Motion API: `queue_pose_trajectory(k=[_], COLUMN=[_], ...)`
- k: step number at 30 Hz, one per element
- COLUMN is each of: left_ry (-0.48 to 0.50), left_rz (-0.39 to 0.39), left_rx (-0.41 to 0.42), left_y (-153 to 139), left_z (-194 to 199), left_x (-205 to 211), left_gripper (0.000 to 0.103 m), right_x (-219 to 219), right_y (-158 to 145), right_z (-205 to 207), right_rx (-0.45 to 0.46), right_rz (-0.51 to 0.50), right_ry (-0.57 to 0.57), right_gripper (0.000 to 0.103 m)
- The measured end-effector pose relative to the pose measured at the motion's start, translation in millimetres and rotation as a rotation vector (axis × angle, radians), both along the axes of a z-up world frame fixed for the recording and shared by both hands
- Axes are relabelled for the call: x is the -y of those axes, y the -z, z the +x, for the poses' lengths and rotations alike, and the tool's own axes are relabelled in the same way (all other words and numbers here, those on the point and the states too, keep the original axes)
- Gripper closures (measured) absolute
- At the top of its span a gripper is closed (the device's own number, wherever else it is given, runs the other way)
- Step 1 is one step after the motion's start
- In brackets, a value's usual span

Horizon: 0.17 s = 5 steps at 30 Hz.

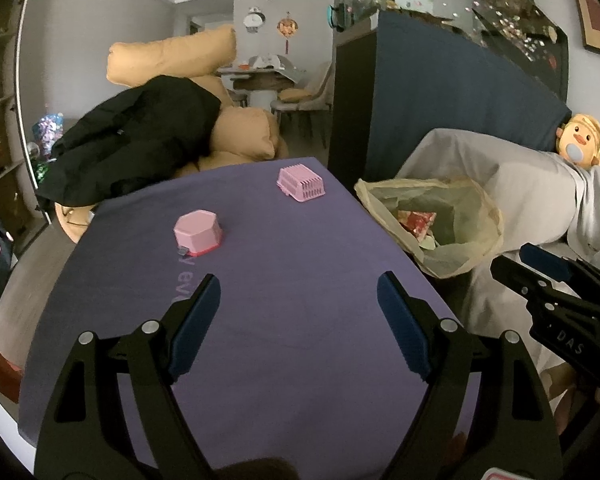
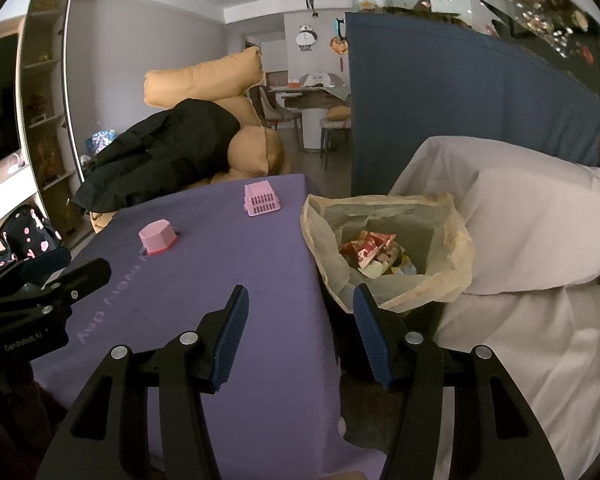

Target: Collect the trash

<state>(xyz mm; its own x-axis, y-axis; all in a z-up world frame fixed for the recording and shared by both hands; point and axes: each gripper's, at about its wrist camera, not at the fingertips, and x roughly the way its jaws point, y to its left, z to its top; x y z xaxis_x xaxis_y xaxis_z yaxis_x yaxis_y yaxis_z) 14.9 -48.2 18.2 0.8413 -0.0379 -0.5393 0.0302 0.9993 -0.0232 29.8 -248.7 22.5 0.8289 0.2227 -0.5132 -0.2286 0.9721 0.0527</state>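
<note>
Here: crinkled translucent bag (image 2: 388,248), hexagonal pink box (image 1: 198,232), slatted basket (image 1: 301,183).

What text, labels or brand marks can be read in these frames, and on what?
"DAS": right tool, on its body.
"GenRobot.AI": left tool, on its body.
"every day", upside down and partly hidden: purple tablecloth.
White lettering on the dark bag: too blurred to read.
</note>
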Motion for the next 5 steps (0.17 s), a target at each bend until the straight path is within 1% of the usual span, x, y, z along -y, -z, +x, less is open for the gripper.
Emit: queue_pose_trajectory(k=[3, 4, 5], left_ry=[0.072, 0.098, 0.139], left_rz=[-0.029, -0.040, -0.054], left_rx=[-0.055, -0.071, -0.094], left_y=[3.9, 6.1, 9.8], left_z=[24.3, 33.3, 45.4], left_x=[4.9, 5.7, 6.5], left_gripper=[0.026, 0.026, 0.026], right_x=[21.5, 46.0, 77.1], right_y=[-3.4, -7.0, -10.0], right_z=[5.9, 10.7, 16.5], right_rx=[0.016, 0.024, 0.035], right_rz=[-0.036, -0.015, 0.014], right_ry=[0.035, 0.082, 0.153], right_gripper=[0.052, 0.052, 0.052])
